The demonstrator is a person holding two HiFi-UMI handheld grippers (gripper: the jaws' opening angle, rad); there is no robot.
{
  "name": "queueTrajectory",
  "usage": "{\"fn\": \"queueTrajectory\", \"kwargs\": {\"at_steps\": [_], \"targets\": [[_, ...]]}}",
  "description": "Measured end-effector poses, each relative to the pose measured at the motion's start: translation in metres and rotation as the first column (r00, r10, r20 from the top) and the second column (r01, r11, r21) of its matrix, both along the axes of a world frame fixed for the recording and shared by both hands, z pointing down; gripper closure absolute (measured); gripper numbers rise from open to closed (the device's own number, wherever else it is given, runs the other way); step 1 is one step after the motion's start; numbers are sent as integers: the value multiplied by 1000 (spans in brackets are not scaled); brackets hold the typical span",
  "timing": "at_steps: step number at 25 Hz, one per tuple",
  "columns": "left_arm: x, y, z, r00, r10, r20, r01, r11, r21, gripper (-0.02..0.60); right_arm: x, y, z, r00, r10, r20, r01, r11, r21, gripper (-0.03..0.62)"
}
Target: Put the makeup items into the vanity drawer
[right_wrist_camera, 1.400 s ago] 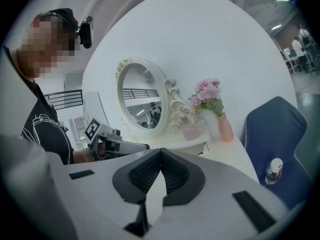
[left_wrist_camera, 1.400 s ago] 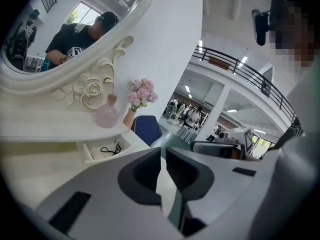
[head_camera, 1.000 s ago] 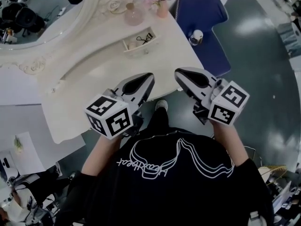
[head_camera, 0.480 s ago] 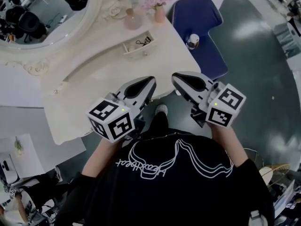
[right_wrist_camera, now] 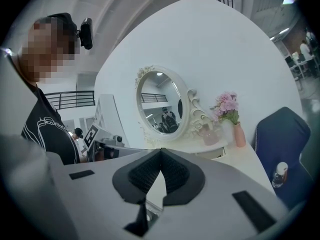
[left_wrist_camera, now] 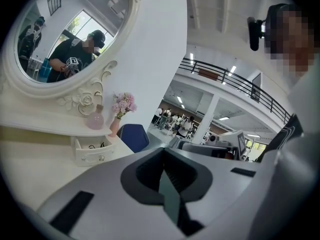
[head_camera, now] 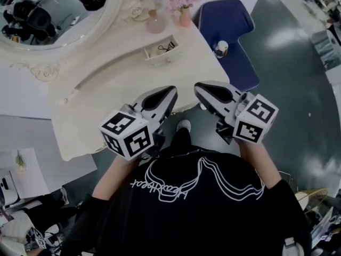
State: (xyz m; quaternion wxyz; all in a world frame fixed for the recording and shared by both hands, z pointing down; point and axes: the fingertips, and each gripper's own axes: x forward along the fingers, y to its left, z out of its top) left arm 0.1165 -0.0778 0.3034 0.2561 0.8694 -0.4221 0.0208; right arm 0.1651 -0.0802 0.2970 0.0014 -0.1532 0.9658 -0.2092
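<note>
The small vanity drawer [head_camera: 160, 51] [left_wrist_camera: 92, 151] stands pulled open on the white vanity top [head_camera: 106, 89], with dark makeup items lying inside it. A small bottle [head_camera: 220, 48] [right_wrist_camera: 280, 174] sits on the blue chair [head_camera: 229, 28]. My left gripper [head_camera: 171, 89] [left_wrist_camera: 163, 153] and right gripper [head_camera: 198, 86] [right_wrist_camera: 160, 156] hover side by side in front of the person's chest, near the vanity's front edge and well short of the drawer. On both, the jaws are shut with nothing between them.
A pink round bottle [head_camera: 155, 23] and a vase of pink flowers [head_camera: 184, 12] stand behind the drawer, beside the oval mirror [head_camera: 48, 15]. The blue chair is to the right of the vanity on dark floor [head_camera: 298, 79]. The person's shoe [head_camera: 183, 124] shows below the grippers.
Both grippers stay shut and side by side, almost where they were. The head view has shifted slightly, so the vanity sits a little differently in frame.
</note>
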Motion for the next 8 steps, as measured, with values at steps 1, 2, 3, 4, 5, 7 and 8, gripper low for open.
{"fn": "queueTrajectory", "kwargs": {"at_steps": [1,2,3,4,5,7,8], "targets": [[0,1,-1,1000,-1,0,1,1000,2,575,0,1,-1,1000,-1,1,1,1000,2,589],[-1,1,-2,1000,-3,-1,3,1000,4,575,-1,1,-2,1000,-2,2,2,1000,3,589],[-1,2,-2,1000,-4,-2,4,1000,5,575,-2,2,-2,1000,-3,2,3,1000,3,589],[-2,2,-3,1000,-4,-2,4,1000,7,575,-2,3,-2,1000,-3,3,3,1000,3,589],[-2,3,-3,1000,-4,-2,4,1000,8,575,-2,4,-2,1000,-3,3,3,1000,4,589],[-2,4,-4,1000,-2,0,2,1000,9,575,-3,5,-2,1000,-2,3,2,1000,5,589],[-2,5,-4,1000,-2,1,2,1000,9,575,-4,6,-2,1000,-2,3,2,1000,5,589]]}}
